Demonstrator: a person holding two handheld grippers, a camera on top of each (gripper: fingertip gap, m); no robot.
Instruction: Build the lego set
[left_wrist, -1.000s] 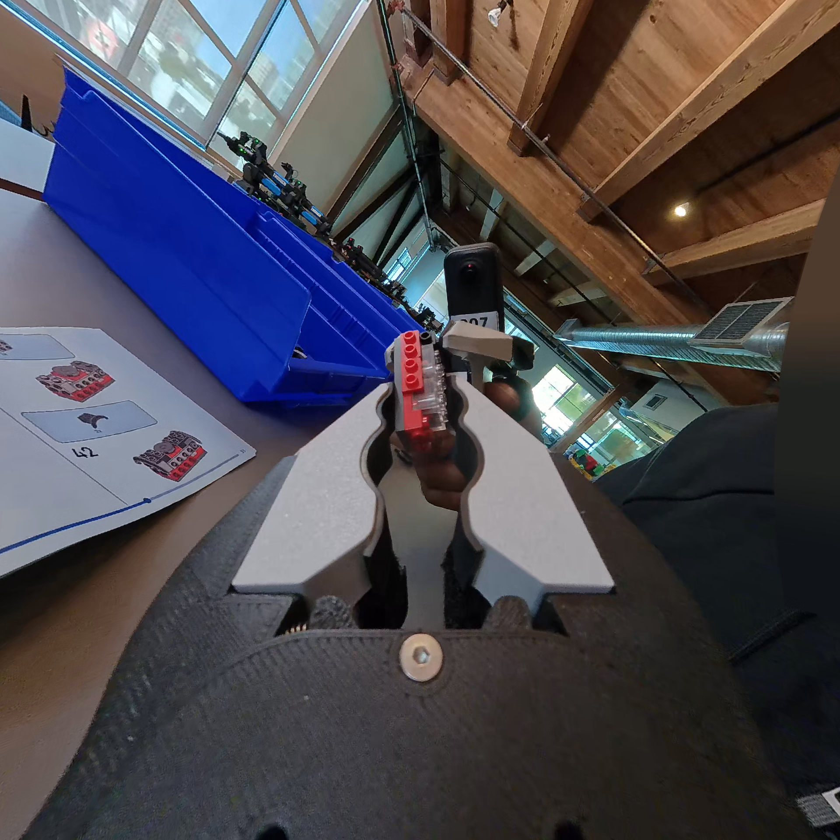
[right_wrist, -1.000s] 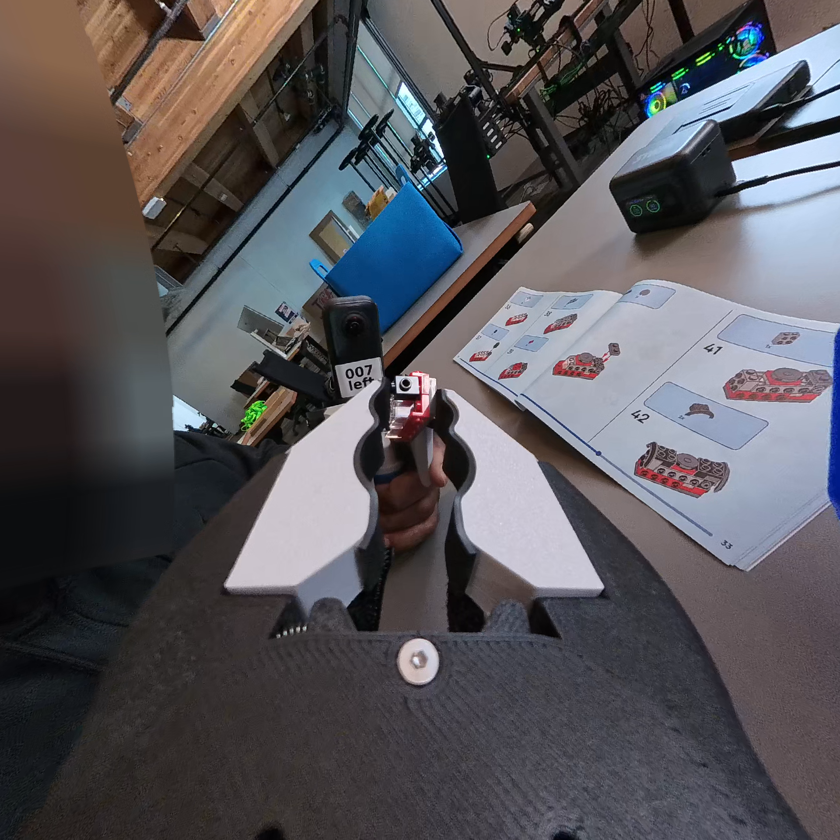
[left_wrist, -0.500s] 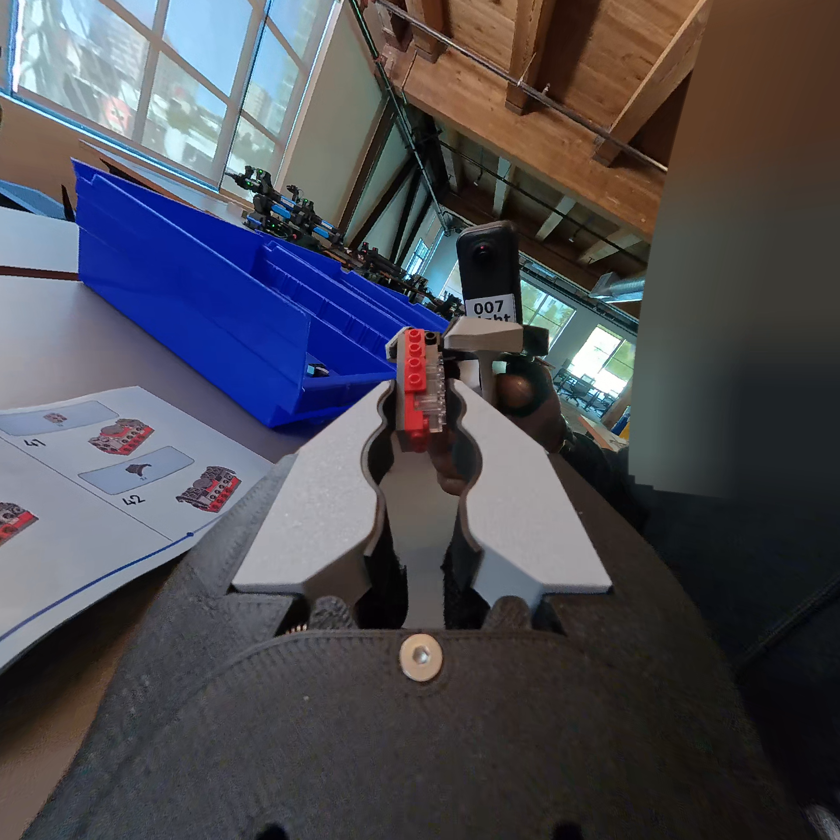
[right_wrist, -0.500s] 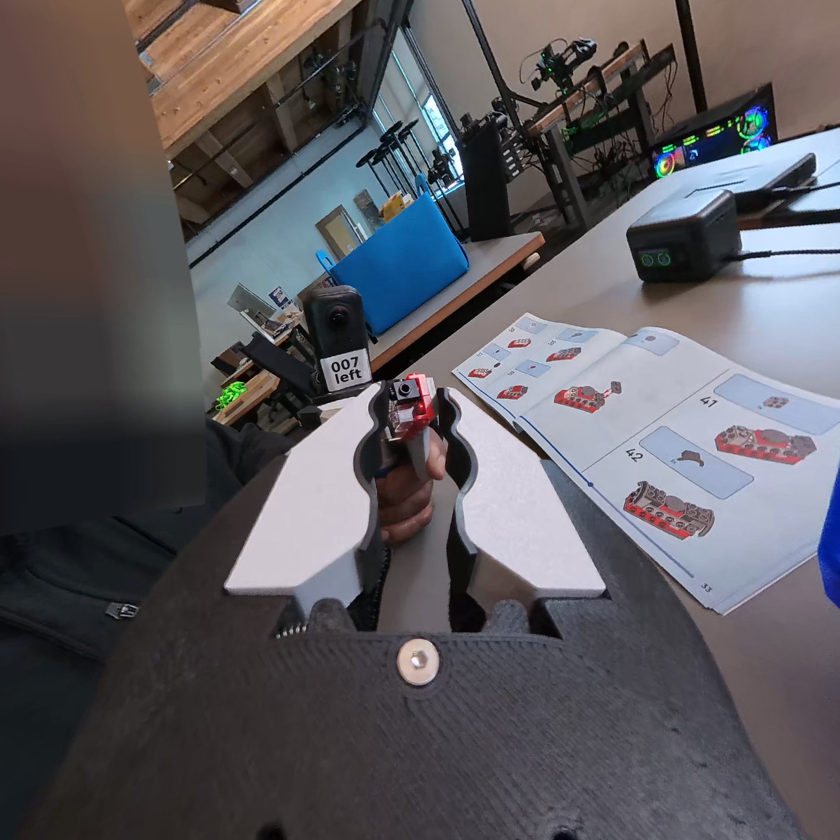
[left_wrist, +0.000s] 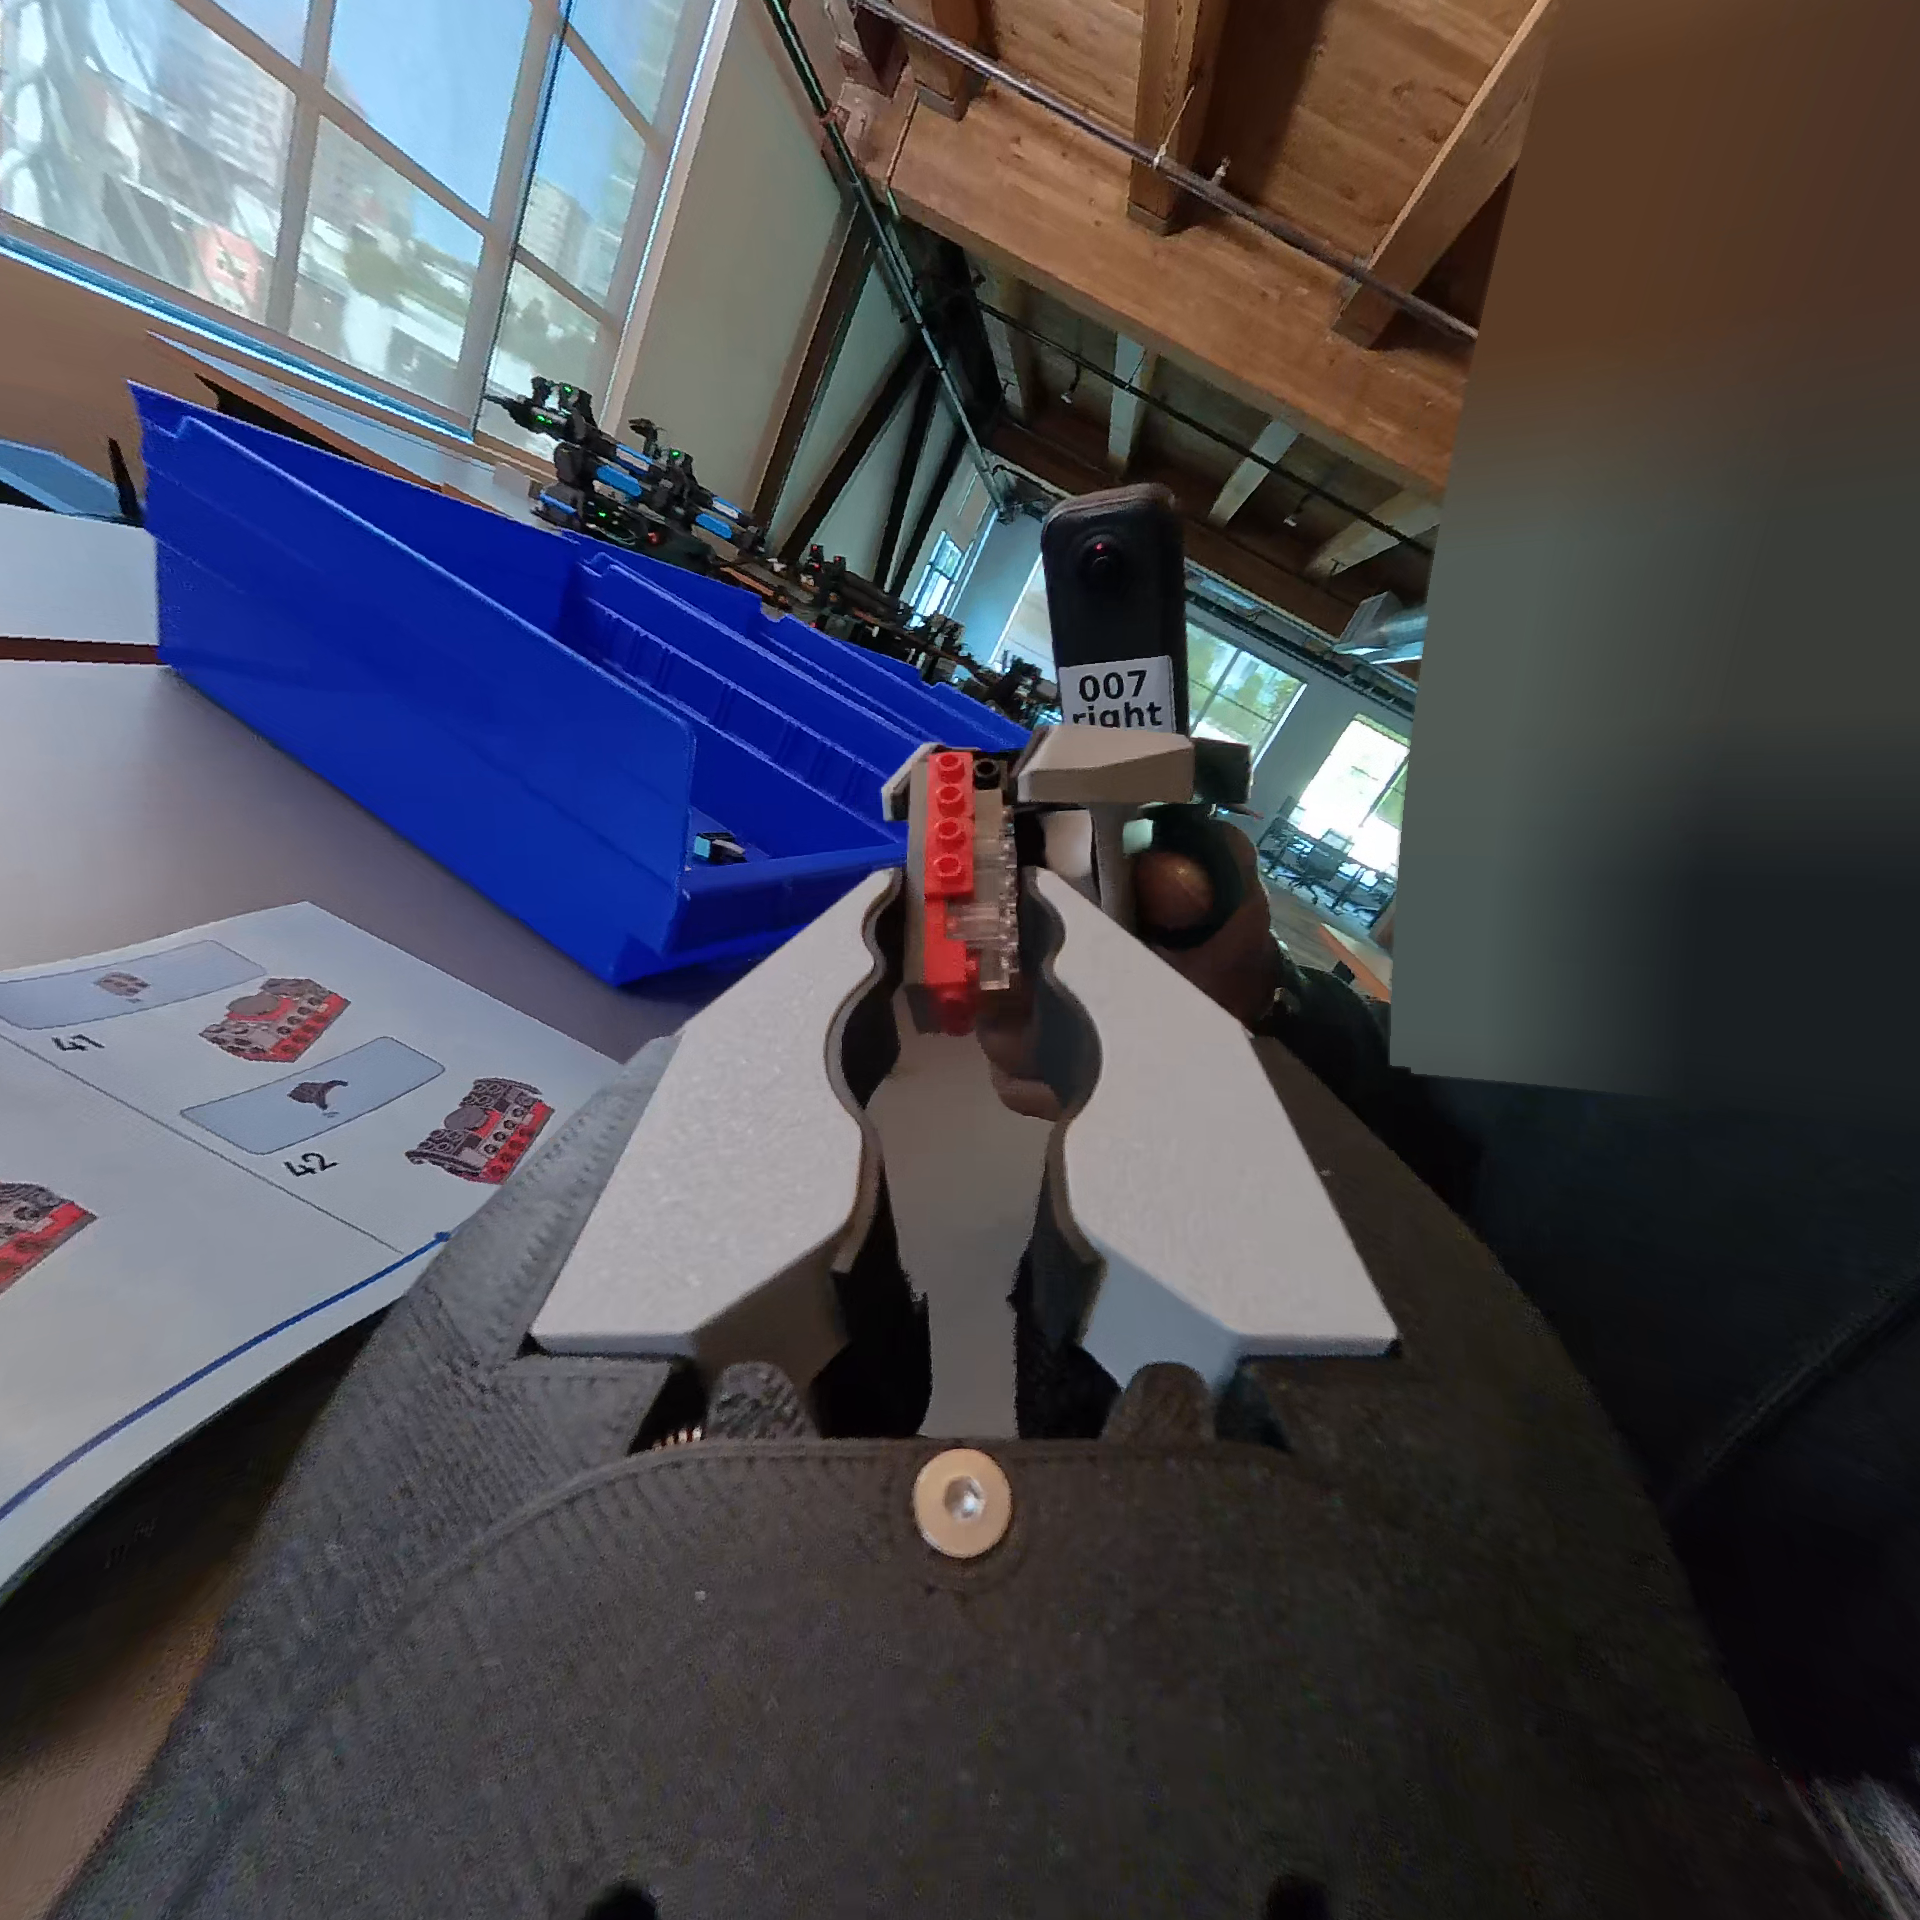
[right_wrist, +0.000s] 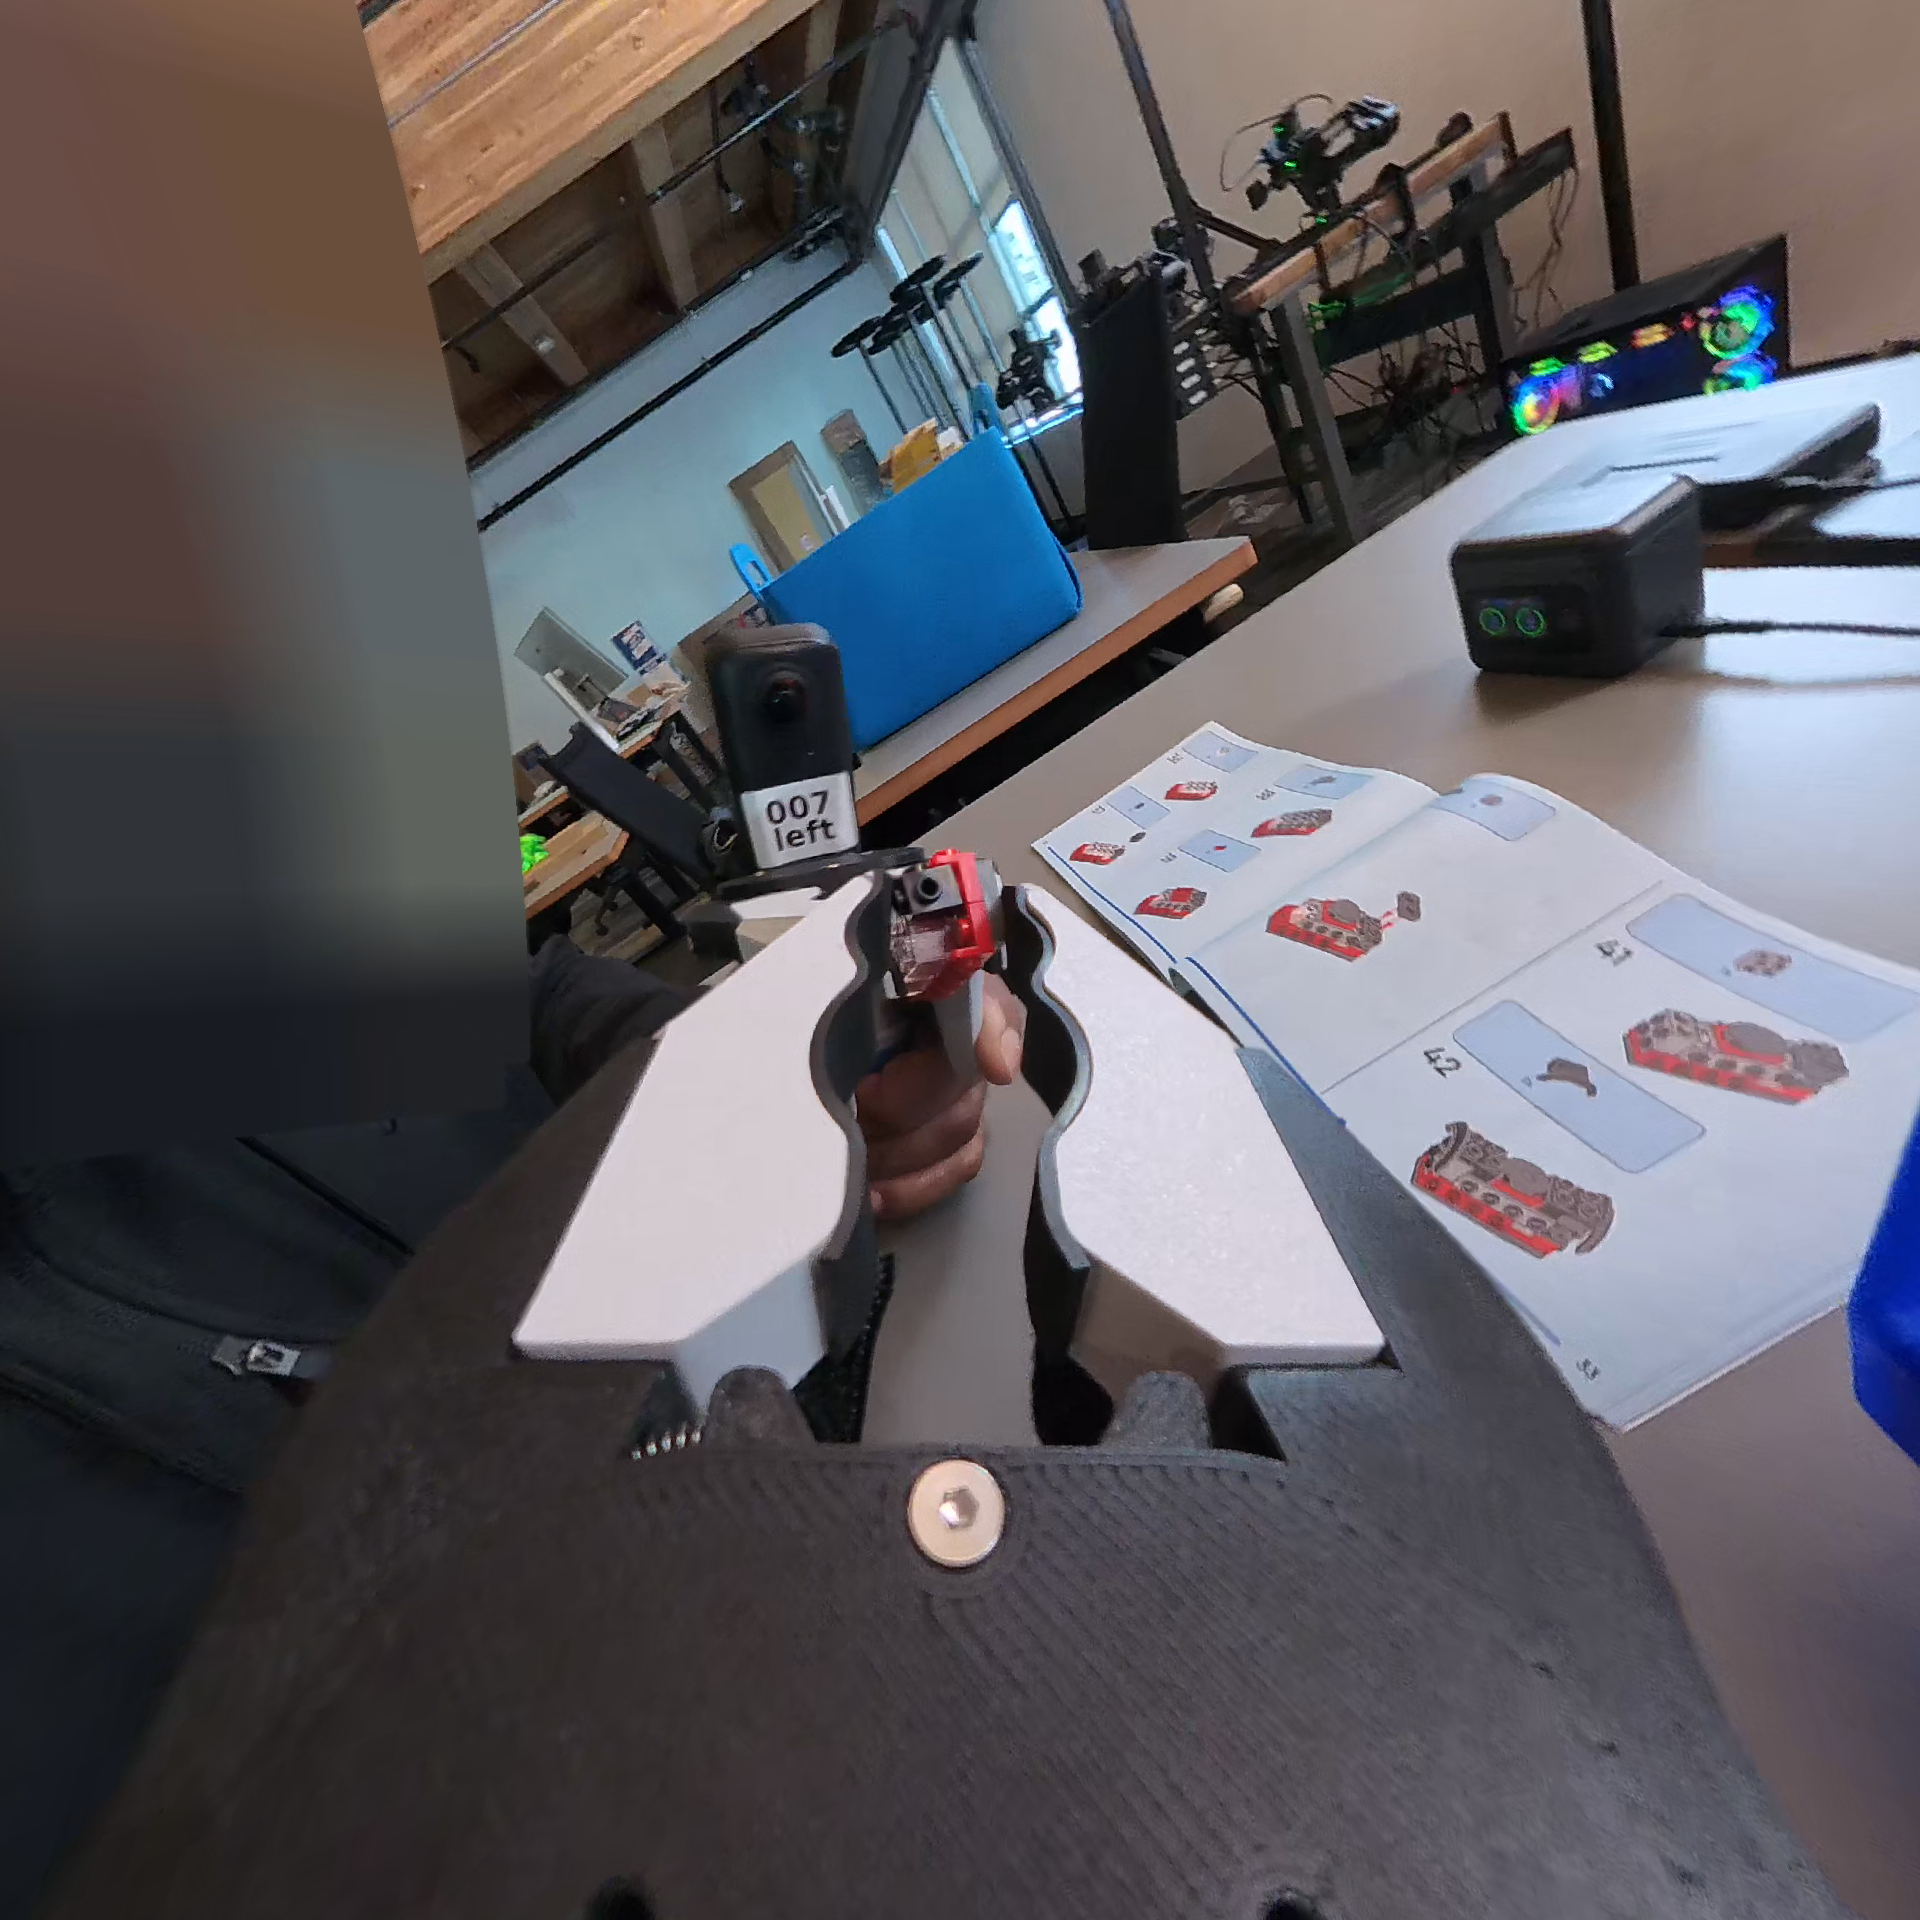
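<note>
A small lego assembly (left_wrist: 948, 831) of red, clear and dark grey pieces is held in the air above the table, between both grippers. My left gripper (left_wrist: 961, 894) is shut on its lower part. The right gripper (left_wrist: 997, 774) faces it from beyond and clamps the upper end. In the right wrist view my right gripper (right_wrist: 945, 914) is shut on the same lego assembly (right_wrist: 935, 930), with a black stud piece on top. The left gripper's grey fingers (right_wrist: 966, 1039) show behind it, held by a hand (right_wrist: 925, 1143).
An open instruction booklet (left_wrist: 208, 1143) lies on the grey table (left_wrist: 156, 779), also seen in the right wrist view (right_wrist: 1558, 987). A blue parts bin (left_wrist: 468, 675) stands beyond it. A black box (right_wrist: 1579, 582) with cables sits far back. A person's dark jacket (right_wrist: 208, 1299) is close by. Both grippers' tips are close together, under 4 cm apart.
Both grippers have tilted down and turned while still clamped on the lego assembly. More of the table and booklet shows, less of the ceiling.
</note>
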